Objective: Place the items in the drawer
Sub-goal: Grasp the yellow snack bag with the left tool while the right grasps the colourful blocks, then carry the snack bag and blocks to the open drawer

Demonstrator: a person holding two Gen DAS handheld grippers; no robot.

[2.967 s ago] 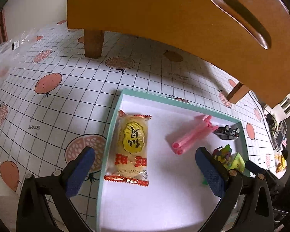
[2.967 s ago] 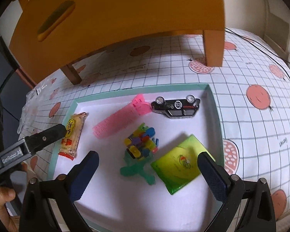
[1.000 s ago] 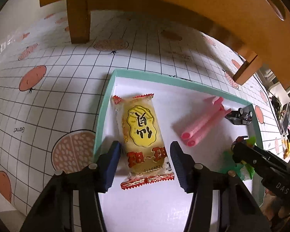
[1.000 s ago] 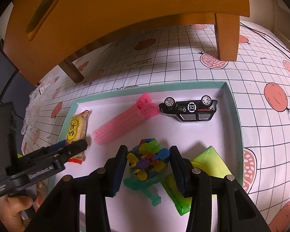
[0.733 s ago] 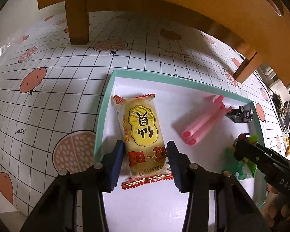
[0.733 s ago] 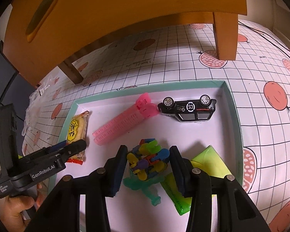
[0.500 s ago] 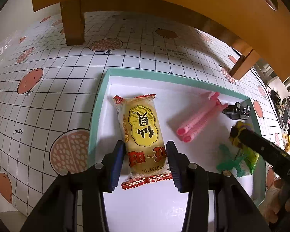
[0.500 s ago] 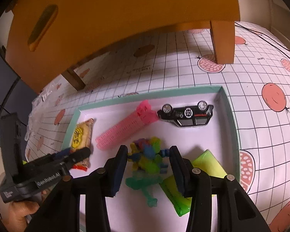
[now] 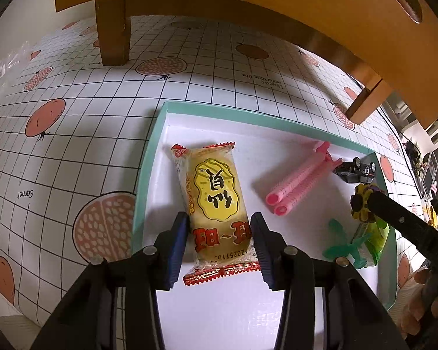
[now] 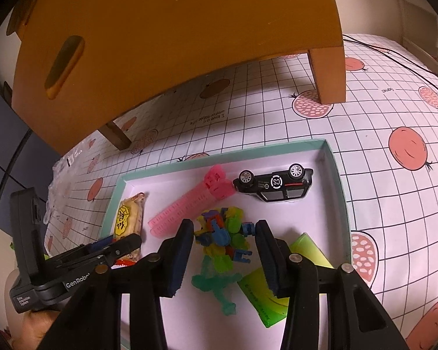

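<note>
A teal-rimmed white tray [image 9: 149, 160] lies on the tablecloth. My left gripper [image 9: 219, 243] is shut on the near end of a yellow snack packet [image 9: 216, 195] at the tray's left side. My right gripper [image 10: 224, 250] is shut on a colourful block toy [image 10: 223, 233], held just above a translucent green toy [image 10: 216, 280]. In the left wrist view the block toy [image 9: 360, 204] hangs at the right gripper's tip. A pink clip [image 10: 189, 207], an overturned black toy car [image 10: 274, 185] and a green packet [image 10: 277, 294] also lie in the tray [image 10: 335, 175].
An orange wooden stool [image 10: 175, 43] with a slot handle overhangs the far side; its legs [image 9: 112, 32] [image 10: 327, 73] stand on the fruit-print gridded cloth. A hand [image 9: 423, 300] holds the right gripper. Black cables [image 10: 394, 55] run at the far right.
Both grippers went from wide open to shut on the snack packet and the block toy. The block toy has come up off the green toy, and both cameras have risen slightly.
</note>
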